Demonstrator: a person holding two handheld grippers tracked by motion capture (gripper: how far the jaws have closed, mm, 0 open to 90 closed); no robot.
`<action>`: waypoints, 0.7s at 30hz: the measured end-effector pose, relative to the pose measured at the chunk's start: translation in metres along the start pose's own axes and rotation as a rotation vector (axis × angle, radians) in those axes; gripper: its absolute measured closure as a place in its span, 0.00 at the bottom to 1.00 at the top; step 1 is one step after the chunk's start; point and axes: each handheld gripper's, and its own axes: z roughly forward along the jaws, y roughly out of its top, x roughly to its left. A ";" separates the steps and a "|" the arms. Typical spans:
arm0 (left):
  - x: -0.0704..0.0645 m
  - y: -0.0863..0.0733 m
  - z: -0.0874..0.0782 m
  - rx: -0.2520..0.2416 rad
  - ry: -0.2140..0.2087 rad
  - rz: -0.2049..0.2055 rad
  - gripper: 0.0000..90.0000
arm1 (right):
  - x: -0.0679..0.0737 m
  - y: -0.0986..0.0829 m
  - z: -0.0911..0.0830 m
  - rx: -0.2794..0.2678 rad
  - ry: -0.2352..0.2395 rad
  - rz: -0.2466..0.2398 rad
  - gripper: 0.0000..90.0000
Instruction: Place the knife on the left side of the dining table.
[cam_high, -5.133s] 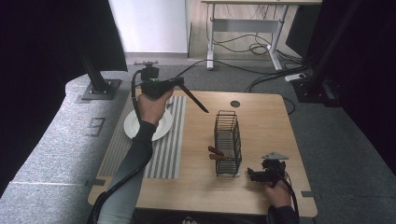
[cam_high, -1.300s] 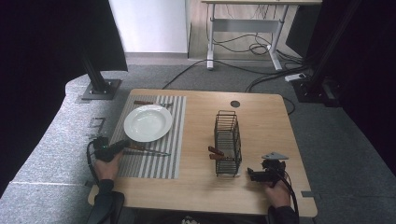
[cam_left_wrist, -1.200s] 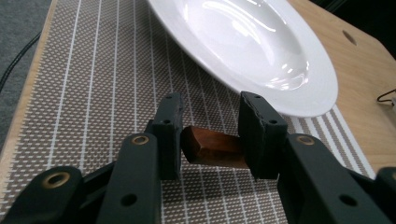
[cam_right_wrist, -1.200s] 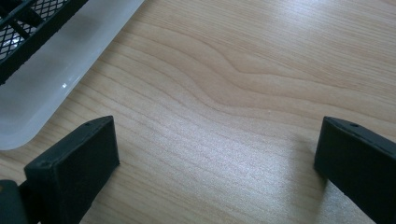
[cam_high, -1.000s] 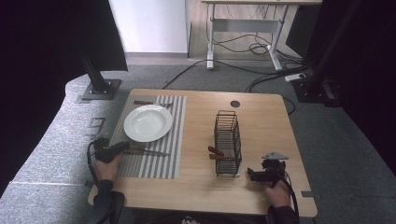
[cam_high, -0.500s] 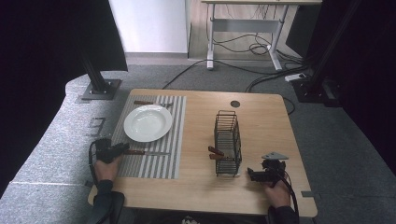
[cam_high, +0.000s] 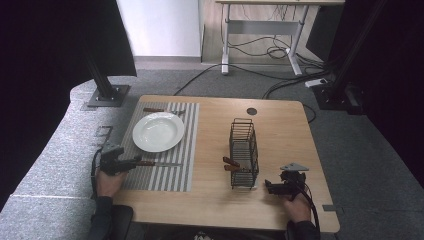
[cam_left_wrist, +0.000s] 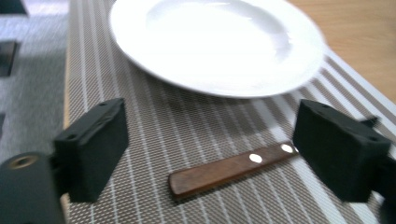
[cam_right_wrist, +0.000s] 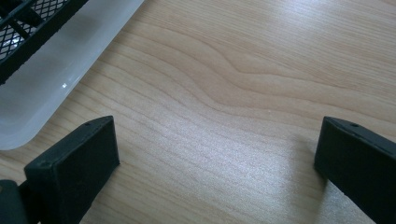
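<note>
A wooden table (cam_high: 280, 125) is seen from above. A striped placemat (cam_high: 177, 175) is laid on its left half. A white plate (cam_high: 157, 131) is set on the placemat toward 11 o'clock from the mat's centre. A black wire basket (cam_high: 243, 150) is stood upright right of centre, on a clear tray (cam_right_wrist: 56, 70); brown-handled items (cam_high: 231, 164) are seen projecting from its 9 o'clock side.

A knife (cam_high: 155, 163) is laid flat on the placemat at 6 o'clock of the plate, just beside the rim, handle toward 9 o'clock. Another utensil (cam_high: 160, 110) is noted at 12 o'clock of the plate.

The left gripper (cam_high: 131, 162) is held at the mat's 9 o'clock edge, jaws spread wide; the knife handle (cam_left_wrist: 231, 167) is seen between them, untouched. The right gripper (cam_high: 267, 186) is rested at 5 o'clock of the basket, jaws parted over bare wood.
</note>
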 end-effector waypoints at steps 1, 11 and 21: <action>0.000 0.000 0.000 0.000 0.000 0.000 0.03 | 0.000 0.000 0.000 0.000 0.000 0.000 0.00; -0.013 -0.022 -0.012 0.067 -0.012 0.100 0.00 | 0.000 0.000 0.000 0.000 0.000 0.000 0.00; -0.014 -0.038 0.001 0.203 0.064 0.133 0.00 | 0.000 0.000 0.000 0.000 0.000 0.000 0.00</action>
